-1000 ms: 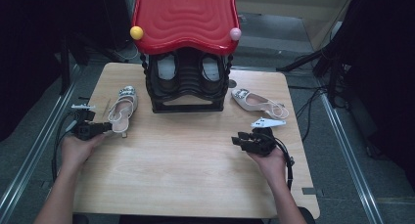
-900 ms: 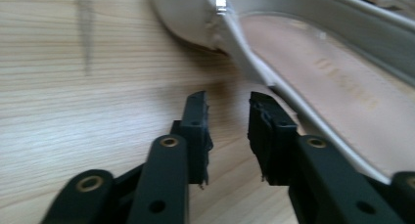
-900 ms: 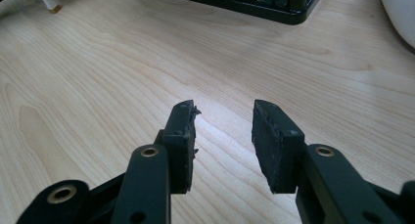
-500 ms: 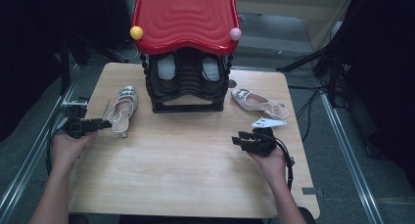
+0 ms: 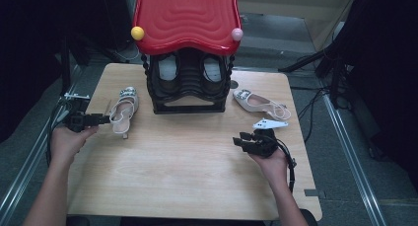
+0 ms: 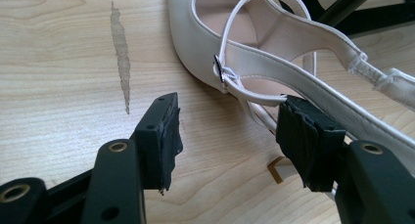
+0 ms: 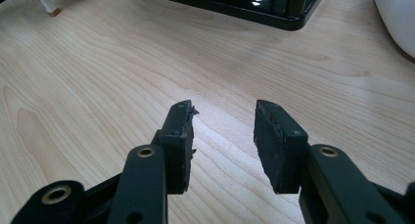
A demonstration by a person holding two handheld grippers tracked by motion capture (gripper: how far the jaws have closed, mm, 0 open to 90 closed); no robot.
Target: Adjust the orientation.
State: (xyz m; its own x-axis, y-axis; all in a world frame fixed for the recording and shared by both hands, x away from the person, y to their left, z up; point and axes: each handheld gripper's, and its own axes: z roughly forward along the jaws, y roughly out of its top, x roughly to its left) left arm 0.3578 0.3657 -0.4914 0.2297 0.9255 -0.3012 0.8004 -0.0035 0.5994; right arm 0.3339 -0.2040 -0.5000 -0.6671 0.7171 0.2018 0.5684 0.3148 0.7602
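Centrally, at the top of the high view, a black shoe rack (image 5: 187,85) stood under a red roof. Left of it lay the white heeled sandal (image 5: 123,110), its heel strap between the left gripper's (image 6: 227,136) wide-open jaws. Lower right, the right gripper (image 7: 222,136) rested spread, empty.

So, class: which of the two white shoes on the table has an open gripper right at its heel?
The left shoe: the left gripper is at its heel; the right shoe lies apart.
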